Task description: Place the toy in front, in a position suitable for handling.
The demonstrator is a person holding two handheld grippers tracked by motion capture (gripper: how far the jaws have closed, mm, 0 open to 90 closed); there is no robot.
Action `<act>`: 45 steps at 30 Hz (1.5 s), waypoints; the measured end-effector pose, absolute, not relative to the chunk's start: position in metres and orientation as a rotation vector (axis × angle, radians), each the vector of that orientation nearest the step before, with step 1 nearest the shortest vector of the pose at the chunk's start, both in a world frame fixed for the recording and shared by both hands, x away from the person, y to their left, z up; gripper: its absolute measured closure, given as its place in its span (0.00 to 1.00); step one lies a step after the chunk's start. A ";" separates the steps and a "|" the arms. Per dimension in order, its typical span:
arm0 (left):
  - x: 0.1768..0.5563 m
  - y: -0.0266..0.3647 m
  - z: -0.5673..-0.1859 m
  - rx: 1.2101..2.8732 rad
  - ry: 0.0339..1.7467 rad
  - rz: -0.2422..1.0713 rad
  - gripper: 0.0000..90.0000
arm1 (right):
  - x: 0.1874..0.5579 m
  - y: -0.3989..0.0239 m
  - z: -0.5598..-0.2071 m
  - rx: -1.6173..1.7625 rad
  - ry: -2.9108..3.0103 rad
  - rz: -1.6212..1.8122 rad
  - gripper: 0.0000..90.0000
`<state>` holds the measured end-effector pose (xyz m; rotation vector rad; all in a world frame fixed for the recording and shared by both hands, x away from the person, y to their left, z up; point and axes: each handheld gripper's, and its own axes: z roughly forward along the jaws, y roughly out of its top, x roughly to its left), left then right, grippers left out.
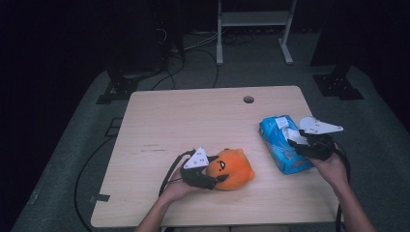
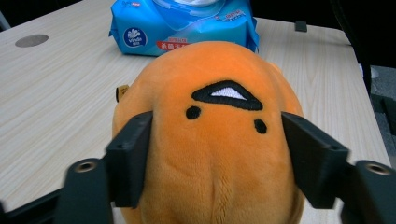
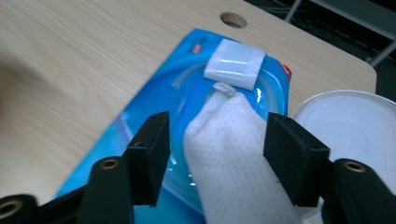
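Presently left gripper (image 2: 215, 163) jaws straddle the orange plush toy (image 2: 210, 135) unpinched, while right gripper (image 3: 215, 154) jaws flank, ungripped, the white wipe (image 3: 229, 154) still undrawn from its blue pack (image 3: 154, 98).

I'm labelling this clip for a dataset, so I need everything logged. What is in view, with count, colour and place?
Plush toy: one, orange with a black stitched face, near edge of the table, between the left jaws.
Wet-wipes pack: one, blue, right side of the table, lid flipped open.
Wipe: one, white, sticking out of the pack, between the right jaws.
Table: one, light wood, with a round hole near the far edge.
Frame: one, white metal, on the floor beyond the table.
Left gripper: one, black, jaws either side of the plush toy.
Right gripper: one, black, over the pack.
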<state>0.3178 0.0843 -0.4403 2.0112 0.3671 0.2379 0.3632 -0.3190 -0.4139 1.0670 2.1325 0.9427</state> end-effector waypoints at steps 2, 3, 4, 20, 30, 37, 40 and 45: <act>0.318 0.084 -0.441 2.001 0.370 0.233 0.30 | 0.368 -0.319 -0.418 1.087 2.142 0.908 0.51; 0.317 0.084 -0.442 2.001 0.368 0.232 0.29 | 0.370 -0.318 -0.421 1.091 2.145 0.880 0.54; 0.317 0.084 -0.442 2.002 0.364 0.234 0.29 | 0.371 -0.318 -0.422 1.090 2.144 0.869 0.56; 0.316 0.086 -0.444 2.000 0.366 0.238 0.25 | 0.353 -0.327 -0.409 1.099 2.156 0.943 0.94; 0.316 0.086 -0.445 1.996 0.375 0.243 0.24 | 0.286 -0.333 -0.373 0.950 2.148 1.124 0.94; 0.316 0.085 -0.445 1.995 0.378 0.248 0.23 | 0.247 -0.314 -0.357 0.837 2.178 1.235 0.94; 0.316 0.084 -0.445 1.993 0.381 0.243 0.23 | 0.240 -0.301 -0.356 0.790 2.217 1.290 0.94; 0.317 0.085 -0.445 1.991 0.379 0.240 0.23 | 0.239 -0.273 -0.353 0.702 2.327 1.303 0.94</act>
